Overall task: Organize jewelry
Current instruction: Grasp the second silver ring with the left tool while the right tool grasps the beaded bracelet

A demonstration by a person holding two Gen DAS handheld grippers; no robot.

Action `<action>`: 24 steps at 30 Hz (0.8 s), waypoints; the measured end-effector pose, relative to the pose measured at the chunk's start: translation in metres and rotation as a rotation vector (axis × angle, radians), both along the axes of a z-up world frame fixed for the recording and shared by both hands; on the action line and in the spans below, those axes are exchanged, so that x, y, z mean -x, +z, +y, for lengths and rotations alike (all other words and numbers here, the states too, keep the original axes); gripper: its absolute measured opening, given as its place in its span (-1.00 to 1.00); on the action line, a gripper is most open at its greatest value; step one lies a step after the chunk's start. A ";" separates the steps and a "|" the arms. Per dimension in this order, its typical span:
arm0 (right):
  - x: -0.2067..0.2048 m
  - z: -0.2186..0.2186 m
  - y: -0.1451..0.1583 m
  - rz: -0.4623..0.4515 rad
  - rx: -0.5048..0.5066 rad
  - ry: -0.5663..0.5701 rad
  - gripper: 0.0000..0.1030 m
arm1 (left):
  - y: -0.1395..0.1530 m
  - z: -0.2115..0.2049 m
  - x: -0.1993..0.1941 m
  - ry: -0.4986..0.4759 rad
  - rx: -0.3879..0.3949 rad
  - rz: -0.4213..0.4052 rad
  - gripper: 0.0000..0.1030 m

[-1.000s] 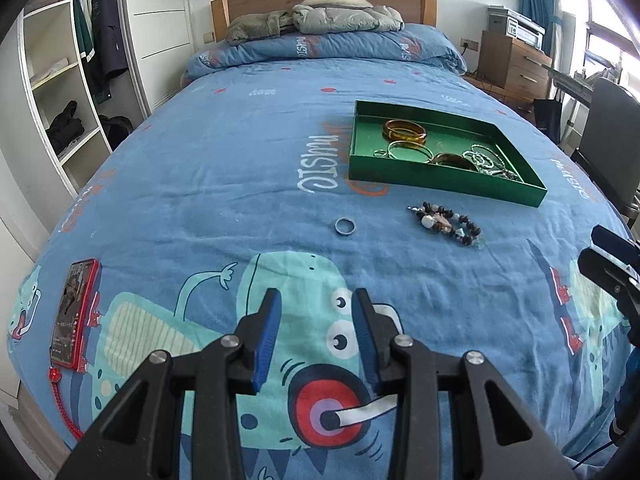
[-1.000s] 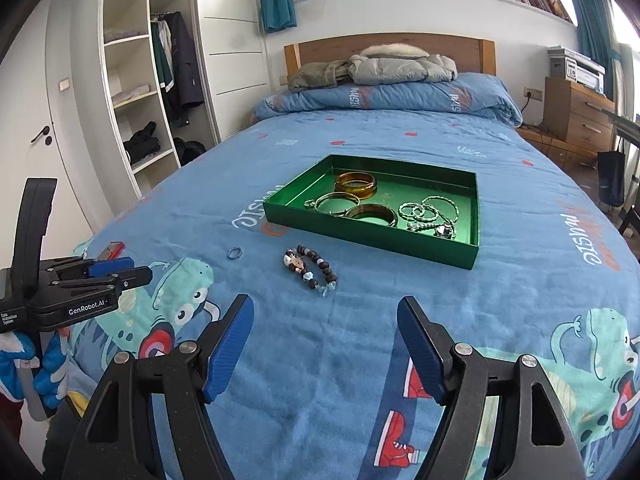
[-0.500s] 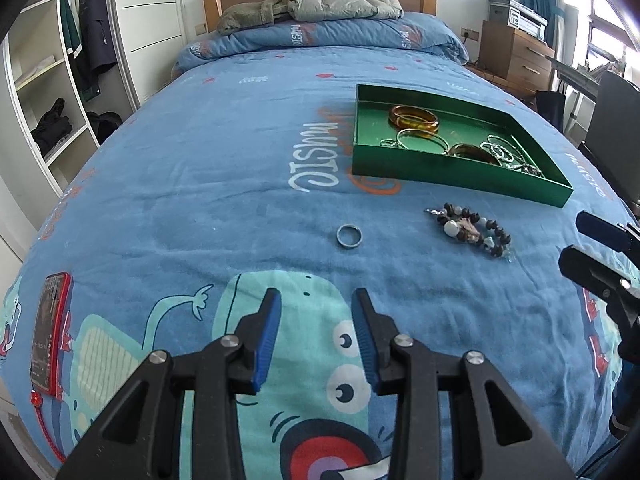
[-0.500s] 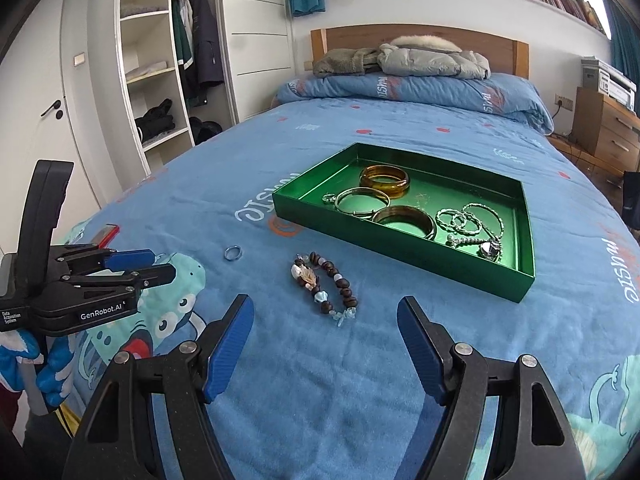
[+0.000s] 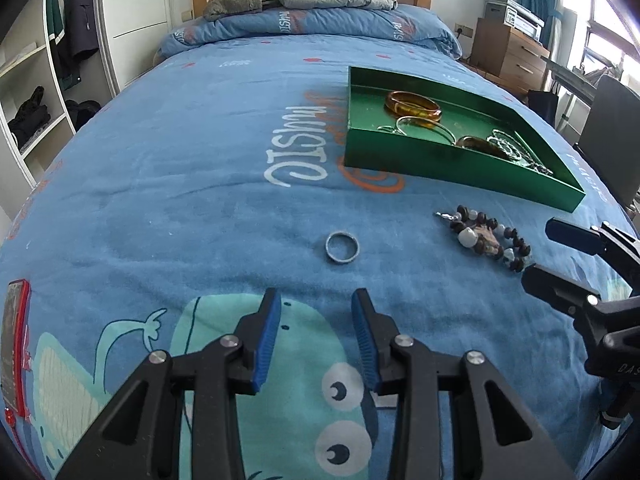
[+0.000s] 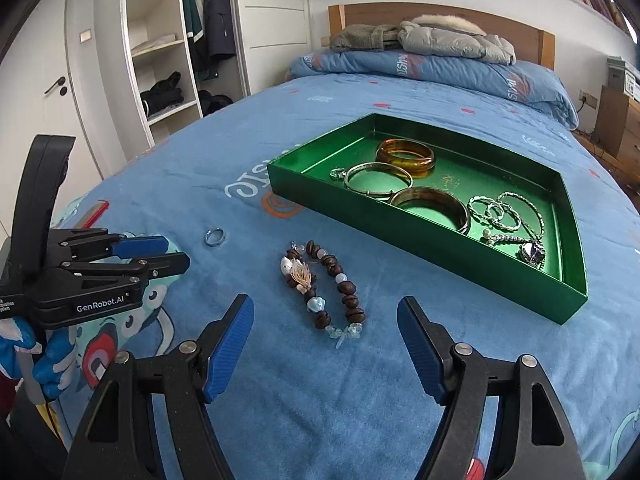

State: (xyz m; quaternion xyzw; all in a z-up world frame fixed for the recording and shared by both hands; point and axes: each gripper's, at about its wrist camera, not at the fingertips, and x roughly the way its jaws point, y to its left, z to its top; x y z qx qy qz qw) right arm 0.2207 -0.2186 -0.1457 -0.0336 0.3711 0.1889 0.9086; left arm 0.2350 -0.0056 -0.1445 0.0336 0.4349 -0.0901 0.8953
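Both grippers nearer green metal tray (image 6: 416, 236) than earlier: left gripper (image 5: 316, 336) fingers released, short of small silver ring (image 5: 342, 248); right gripper (image 6: 324, 344) fingers released, before brown beaded bracelet (image 6: 324, 284).

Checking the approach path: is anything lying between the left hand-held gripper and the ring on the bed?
Nothing. In the left wrist view, only bare blue bedspread lies between the open left hand-held gripper and the ring.
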 end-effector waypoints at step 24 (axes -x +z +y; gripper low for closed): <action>-0.029 0.009 -0.017 0.089 0.031 0.065 -0.65 | -0.005 -0.015 -0.022 -0.031 0.016 -0.018 -0.65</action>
